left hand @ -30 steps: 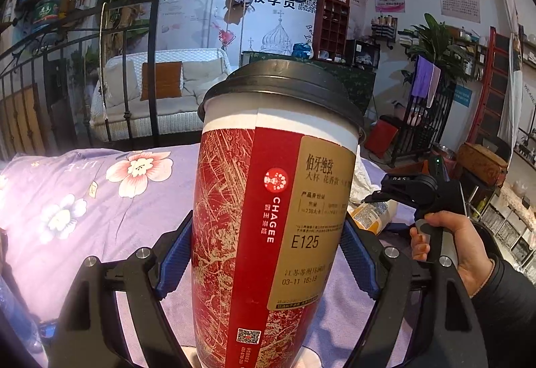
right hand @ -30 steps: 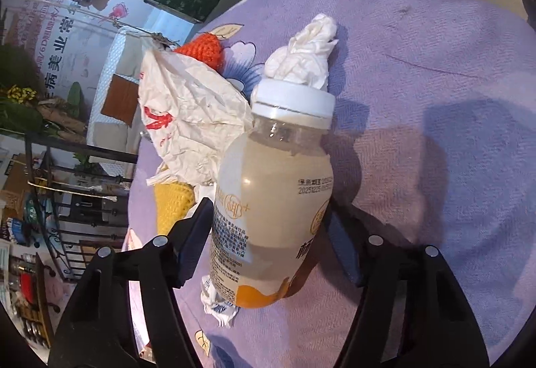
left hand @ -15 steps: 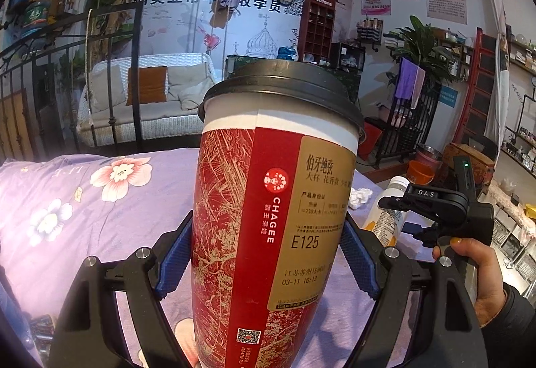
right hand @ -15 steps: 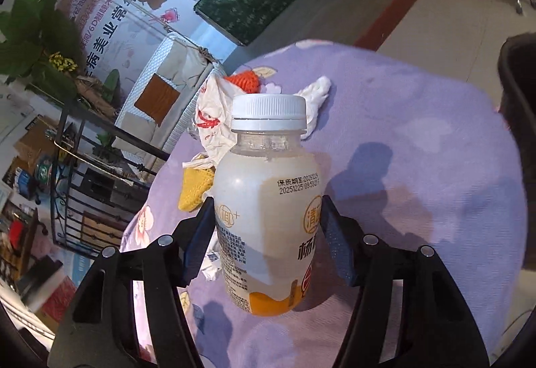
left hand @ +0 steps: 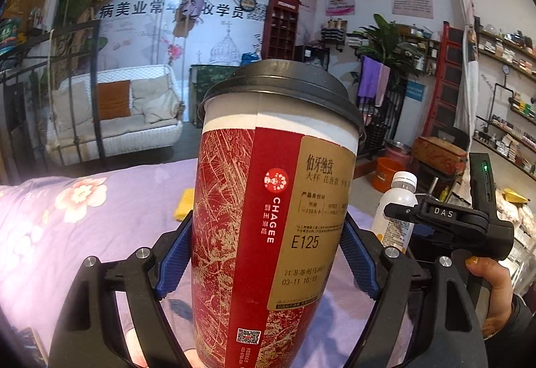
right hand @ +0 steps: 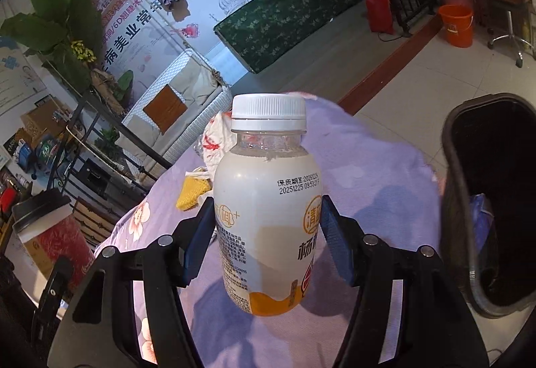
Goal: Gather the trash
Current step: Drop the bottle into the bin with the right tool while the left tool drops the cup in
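Note:
My left gripper [left hand: 266,261] is shut on a tall red paper cup [left hand: 268,220] with a dark lid, held upright above the purple flowered cloth [left hand: 83,227]. My right gripper [right hand: 266,244] is shut on a plastic bottle [right hand: 268,200] with a white cap and pale drink, lifted off the cloth [right hand: 368,173]. The bottle [left hand: 395,210] and the right gripper's body also show at the right of the left wrist view, and the cup [right hand: 50,234] shows at the left edge of the right wrist view. A black trash bin [right hand: 485,200] stands open to the right of the bottle.
Crumpled white paper with red print [right hand: 214,147] and a yellow knitted piece [right hand: 192,190] lie on the cloth behind the bottle. The yellow piece [left hand: 184,204] also shows left of the cup. An orange bucket [right hand: 455,24] stands on the tiled floor. A black metal rail [left hand: 97,93] is at the left.
The right gripper has lifted the bottle off the cloth and swung it rightward, bringing the black bin into view. The left gripper with the cup has drifted sideways; the bottle now appears upright beside it.

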A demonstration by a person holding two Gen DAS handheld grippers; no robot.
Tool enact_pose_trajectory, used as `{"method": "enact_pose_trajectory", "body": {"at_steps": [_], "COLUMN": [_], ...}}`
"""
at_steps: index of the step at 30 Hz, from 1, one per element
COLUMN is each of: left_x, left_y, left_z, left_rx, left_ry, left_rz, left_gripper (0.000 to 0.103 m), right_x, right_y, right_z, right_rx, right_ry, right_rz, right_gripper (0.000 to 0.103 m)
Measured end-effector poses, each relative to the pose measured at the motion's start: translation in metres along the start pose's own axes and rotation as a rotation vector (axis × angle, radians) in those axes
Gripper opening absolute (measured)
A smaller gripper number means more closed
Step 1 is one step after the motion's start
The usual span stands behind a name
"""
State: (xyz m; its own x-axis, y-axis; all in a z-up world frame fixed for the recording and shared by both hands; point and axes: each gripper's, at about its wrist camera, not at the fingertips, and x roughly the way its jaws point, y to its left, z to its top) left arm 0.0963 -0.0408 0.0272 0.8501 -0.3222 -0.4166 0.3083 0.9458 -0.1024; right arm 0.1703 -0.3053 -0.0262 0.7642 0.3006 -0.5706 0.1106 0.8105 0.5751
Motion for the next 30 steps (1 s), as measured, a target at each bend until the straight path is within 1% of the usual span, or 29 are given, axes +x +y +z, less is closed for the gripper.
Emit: {"method": "enact_pose_trajectory", "body": {"at_steps": [5,9,12,13,16,19,23,24,30], "left_x": [0.014,0.026,0.035,0.038,0.046,0.052,0.063,0.064,0.070], "left_y": [-0.024,-0.044,-0.061,-0.067,-0.085,-0.102,-0.128,-0.132,-0.157], "left_z": [0.004,0.008,0.012,0.013,0.017,0.019,0.019,0.018,0.015], "left_rx": [0.015,0.032,0.044,0.050,0.057,0.065,0.080,0.084,0.073], "left_ry": [0.018,0.033,0.039,0.042,0.051,0.057,0.079,0.083,0.107], "left_rz": [-0.096,-0.167,-0.214,-0.224,-0.274,-0.310,-0.357,-0.367,-0.422], "left_gripper": [0.078,0.078,0.078,0.078,0.078,0.078,0.078,0.078,0.078], "right_x": [-0.033,-0.058,-0.072,-0.077,-0.084,-0.073,-0.041,-0.029,0.025], "right_y": [-0.043,-0.080,-0.109,-0.120,-0.148,-0.175,-0.210,-0.219,-0.249], "right_z": [0.009,0.017,0.024,0.026,0.032,0.040,0.043,0.044,0.040], "right_rx": [0.034,0.057,0.042,0.030,0.021,0.036,0.059,0.058,0.057], "right_ry": [-0.033,-0.074,-0.082,-0.093,-0.095,-0.040,0.081,0.128,0.291], "right_rz": [-0.058,-0.147,-0.226,-0.280,-0.369,-0.432,-0.504,-0.528,-0.632], "right_gripper": [0.062,0.062,0.062,0.062,0.062,0.062,0.062,0.062,0.062]}}
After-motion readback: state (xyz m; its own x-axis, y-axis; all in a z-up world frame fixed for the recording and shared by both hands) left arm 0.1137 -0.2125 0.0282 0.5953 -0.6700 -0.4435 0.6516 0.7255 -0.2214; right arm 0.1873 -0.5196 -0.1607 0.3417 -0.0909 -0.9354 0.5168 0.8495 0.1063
